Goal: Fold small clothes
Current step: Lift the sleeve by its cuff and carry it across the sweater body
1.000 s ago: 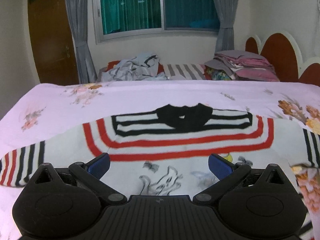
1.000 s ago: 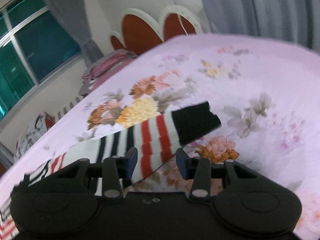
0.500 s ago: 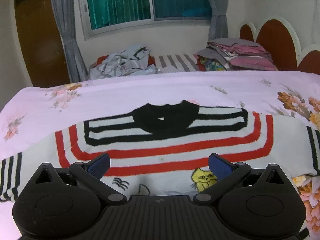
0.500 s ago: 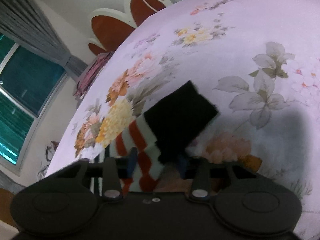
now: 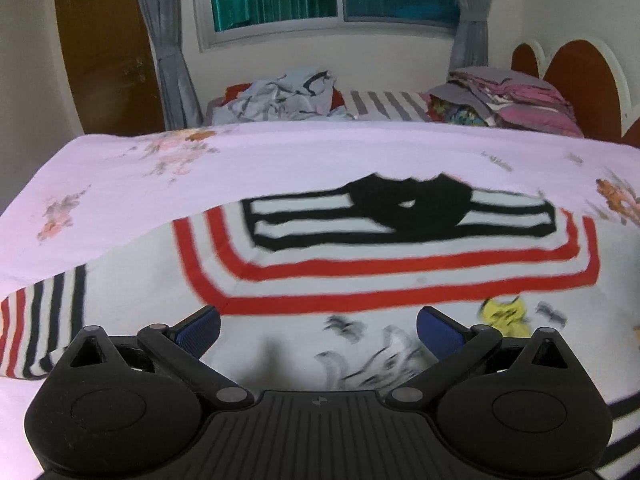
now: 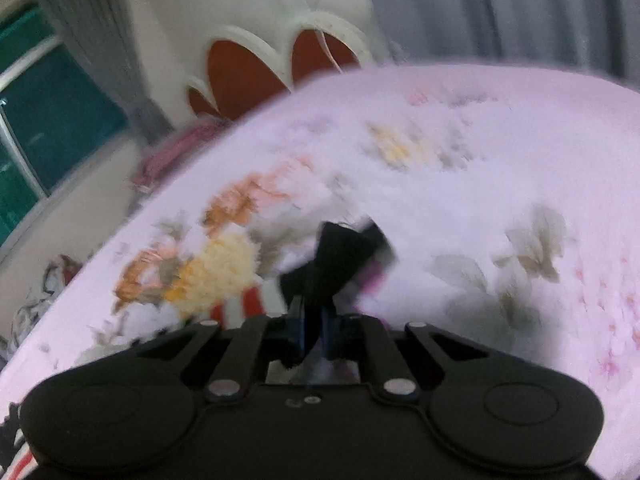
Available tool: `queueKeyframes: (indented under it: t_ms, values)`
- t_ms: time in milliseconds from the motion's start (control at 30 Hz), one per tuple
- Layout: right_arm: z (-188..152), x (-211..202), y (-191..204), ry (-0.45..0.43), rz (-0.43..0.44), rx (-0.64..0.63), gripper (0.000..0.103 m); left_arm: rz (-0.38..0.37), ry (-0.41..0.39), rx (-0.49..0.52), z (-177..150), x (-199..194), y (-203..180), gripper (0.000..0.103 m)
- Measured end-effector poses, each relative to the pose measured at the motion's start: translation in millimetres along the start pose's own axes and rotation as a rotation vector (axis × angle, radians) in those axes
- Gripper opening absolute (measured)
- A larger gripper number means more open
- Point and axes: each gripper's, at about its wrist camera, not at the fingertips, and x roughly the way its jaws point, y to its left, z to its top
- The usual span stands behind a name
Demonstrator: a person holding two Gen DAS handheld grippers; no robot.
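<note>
A small white sweater point(image 5: 360, 276) with red and black stripes, a black collar point(image 5: 412, 208) and cartoon prints lies spread flat on the pink floral bedsheet point(image 5: 280, 160). My left gripper point(image 5: 318, 326) is open and empty, low over the sweater's chest. Its striped left sleeve point(image 5: 36, 320) lies at the left. In the blurred right wrist view my right gripper point(image 6: 314, 332) is shut on the sweater's black sleeve cuff point(image 6: 336, 256), which sticks up between the fingers above the bedsheet point(image 6: 460, 152).
A heap of crumpled clothes point(image 5: 280, 92) and a stack of folded pink and grey fabrics point(image 5: 508, 96) lie at the far side of the bed. The scalloped headboard point(image 5: 576, 72) stands at the right. Window and curtains are behind.
My right gripper has closed on the black cuff and the view has swung. My left gripper has shifted a little over the sweater and stays open.
</note>
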Motion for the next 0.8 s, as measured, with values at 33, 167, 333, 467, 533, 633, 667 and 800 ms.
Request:
queueKeyframes:
  t_ms: [33, 167, 333, 467, 533, 633, 667, 800]
  values:
    - [1.9, 0.8, -7.8, 0.01, 0.015, 0.075, 0.006, -0.008, 0.009, 0.001, -1.9, 1.0, 8.8, 0.103]
    - [-6.0, -22.9, 47.1, -0.057, 0.035, -0.166, 0.007, -0.051, 0.064, -0.042, -6.1, 6.7, 41.0, 0.103]
    - [-58.5, -46.1, 143.1, -0.021, 0.234, -0.487, 0.007, -0.074, 0.082, -0.069, -12.2, 12.4, 67.8, 0.103]
    - [-120.3, -45.8, 200.0, 0.078, 0.341, -0.616, 0.006, -0.107, 0.084, -0.047, -15.8, 11.1, 77.2, 0.103]
    - [-149.9, -43.9, 220.2, 0.134, 0.372, -0.652, 0.006, -0.132, 0.087, -0.081, -17.1, 9.4, 86.5, 0.103]
    - [-189.3, -50.0, 245.0, 0.18, 0.399, -0.717, 0.006, -0.109, 0.091, -0.105, -19.5, 8.8, 99.1, 0.103]
    - [-200.9, -53.0, 251.6, 0.19, 0.408, -0.739, 0.006, -0.099, 0.091, -0.108, -20.7, 8.6, 102.2, 0.103]
    - [-237.2, -60.8, 274.2, 0.219, 0.439, -0.813, 0.007, -0.093, 0.082, -0.117, -25.7, 5.8, 116.9, 0.103]
